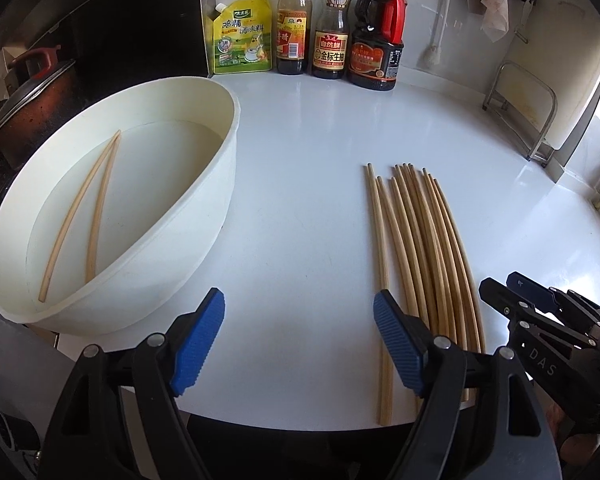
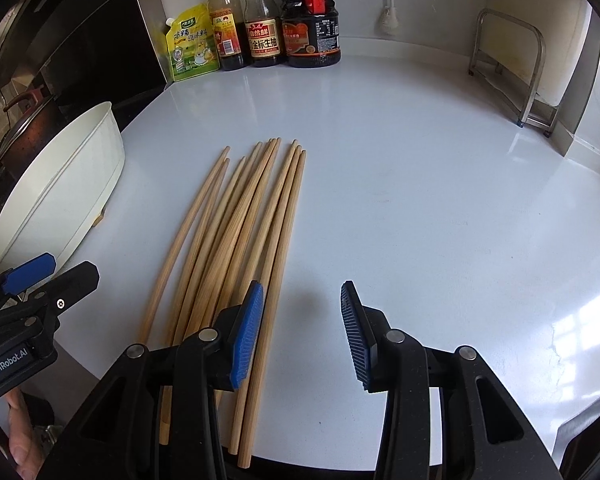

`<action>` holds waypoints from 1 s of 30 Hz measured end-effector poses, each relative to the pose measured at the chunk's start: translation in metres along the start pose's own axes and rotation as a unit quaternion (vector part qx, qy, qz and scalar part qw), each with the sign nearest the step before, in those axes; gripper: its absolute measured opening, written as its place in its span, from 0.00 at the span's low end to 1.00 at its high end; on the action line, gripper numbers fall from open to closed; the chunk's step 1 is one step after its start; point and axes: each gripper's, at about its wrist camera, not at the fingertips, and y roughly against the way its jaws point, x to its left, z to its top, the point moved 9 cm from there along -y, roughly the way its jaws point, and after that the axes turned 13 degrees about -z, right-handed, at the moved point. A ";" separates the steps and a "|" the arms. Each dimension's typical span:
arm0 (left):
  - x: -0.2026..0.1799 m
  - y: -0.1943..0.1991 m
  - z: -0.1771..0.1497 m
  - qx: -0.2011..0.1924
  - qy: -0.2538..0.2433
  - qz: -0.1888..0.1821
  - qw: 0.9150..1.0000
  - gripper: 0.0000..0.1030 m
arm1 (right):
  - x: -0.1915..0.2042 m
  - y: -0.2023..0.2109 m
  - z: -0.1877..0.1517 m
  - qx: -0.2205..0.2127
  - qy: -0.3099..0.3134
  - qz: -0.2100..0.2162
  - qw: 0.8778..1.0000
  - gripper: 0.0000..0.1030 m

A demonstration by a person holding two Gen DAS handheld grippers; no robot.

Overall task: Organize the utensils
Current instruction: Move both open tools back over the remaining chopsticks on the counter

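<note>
A bundle of several wooden chopsticks (image 1: 420,240) (image 2: 252,216) lies on the white counter. Left of it stands a white oval tub (image 1: 232,140) (image 2: 80,184) with two chopsticks (image 1: 96,216) on its bottom. My left gripper (image 1: 298,296) is open over bare counter between tub and bundle, and its right pad (image 1: 396,344) overlaps the leftmost sticks. My right gripper (image 2: 302,286) is open and empty. Its left pad (image 2: 248,332) is above the bundle's right edge, with bare counter between the pads. Each gripper shows in the other's view: right gripper (image 1: 500,284), left gripper (image 2: 48,268).
Three sauce bottles (image 1: 332,24) and a yellow seasoning pouch (image 1: 240,36) line the back wall. A metal rack (image 1: 520,108) stands at the right rear. A lidded pot (image 1: 28,96) sits on the stove left of the tub. The counter's front edge (image 1: 300,420) runs just under the grippers.
</note>
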 end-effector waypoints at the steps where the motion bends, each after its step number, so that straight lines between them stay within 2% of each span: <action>1: 0.000 -0.002 -0.001 0.002 0.001 0.000 1.000 0.73 | 0.001 -0.002 0.000 0.001 0.003 -0.003 1.000 0.38; 8: 0.002 -0.010 -0.002 0.010 0.003 0.000 1.000 0.73 | 0.000 -0.009 0.000 0.002 0.013 -0.019 1.000 0.38; 30: -0.003 -0.021 0.000 0.018 0.002 -0.001 1.000 0.75 | 0.003 -0.004 -0.004 0.008 0.040 -0.019 0.999 0.38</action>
